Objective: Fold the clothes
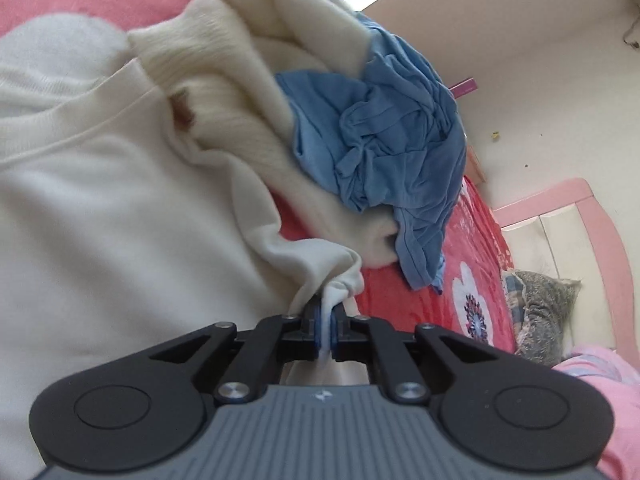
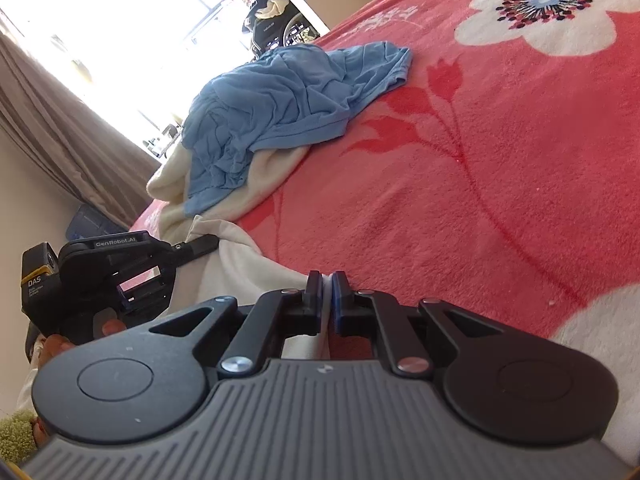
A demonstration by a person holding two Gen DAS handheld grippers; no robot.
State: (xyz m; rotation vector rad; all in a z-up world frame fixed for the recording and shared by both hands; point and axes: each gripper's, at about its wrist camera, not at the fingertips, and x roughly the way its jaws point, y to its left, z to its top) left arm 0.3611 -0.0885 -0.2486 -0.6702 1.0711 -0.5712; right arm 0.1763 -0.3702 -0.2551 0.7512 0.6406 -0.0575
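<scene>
A cream sweater (image 1: 100, 200) lies spread on the red flowered blanket (image 1: 476, 264). My left gripper (image 1: 327, 312) is shut on a bunched edge of this cream sweater. A crumpled blue shirt (image 1: 384, 140) lies on a second cream knit garment (image 1: 240, 128) beyond it. In the right wrist view the blue shirt (image 2: 280, 108) sits on the cream knit (image 2: 272, 176), and my right gripper (image 2: 327, 280) is shut on an edge of the cream sweater (image 2: 248, 260) low on the blanket (image 2: 480, 180). The left gripper (image 2: 208, 242) shows at the left, gripping the same sweater.
A pink headboard (image 1: 560, 204) and a grey patterned pillow (image 1: 544, 308) stand at the right in the left wrist view. A bright window with brown curtain (image 2: 60, 120) and a dark appliance (image 2: 280, 28) stand beyond the bed.
</scene>
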